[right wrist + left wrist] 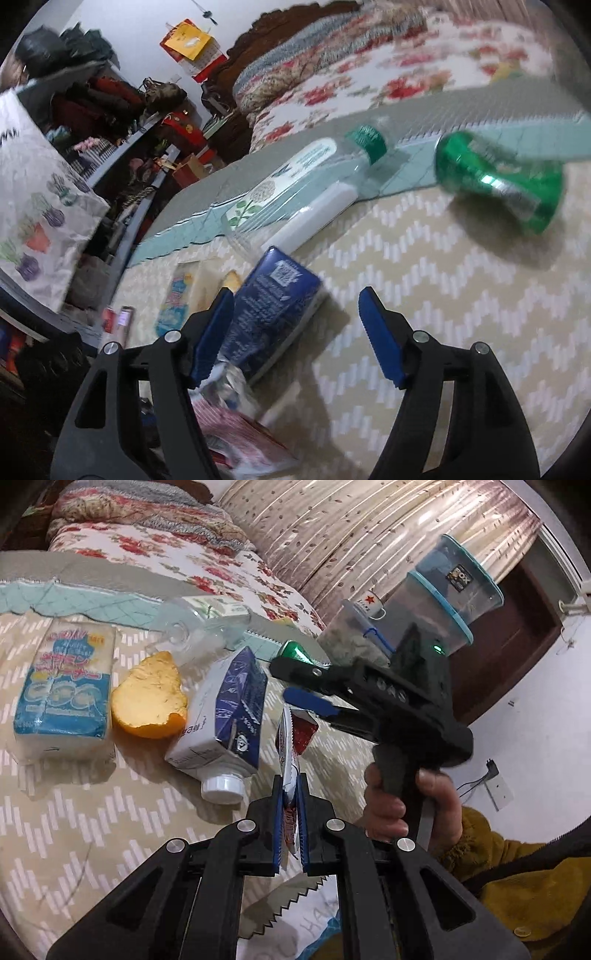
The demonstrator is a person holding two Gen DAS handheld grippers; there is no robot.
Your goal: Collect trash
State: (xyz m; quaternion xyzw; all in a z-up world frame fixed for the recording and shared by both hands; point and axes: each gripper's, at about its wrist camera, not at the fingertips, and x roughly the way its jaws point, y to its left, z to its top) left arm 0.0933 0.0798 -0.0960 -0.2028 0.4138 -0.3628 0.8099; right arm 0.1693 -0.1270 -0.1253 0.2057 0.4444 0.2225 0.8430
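Left wrist view: the left tool (290, 794) is clenched on a torn red-and-white wrapper (295, 734), held edge-up above the bed (74, 849), likely so it can be carried off as trash. The rest lies on the bed's zigzag cover: a blue-and-white tissue pack (62, 686) toward the left edge, an orange peel (151, 698) just beside it, a dark-blue carton (229, 716) with its white cap toward the camera, a clear bottle (199, 627) behind, a green can (299, 651) farther back. The right tool (310, 686), gripped by a hand (410, 797) in a mustard sleeve, points in over the carton, jaws apart and empty. Stacked clear containers (454, 590) stand beyond.

Right wrist view, blurred: the right tool (295, 328) stands released, nothing between its pads; the carton (273, 310) lies against the left pad, probably its target. Only this view shows the bottle's (295, 188) green cap, the can (498, 184) lying on its side, and a printed bag (40, 214) off the bed's left edge, perhaps for the trash.
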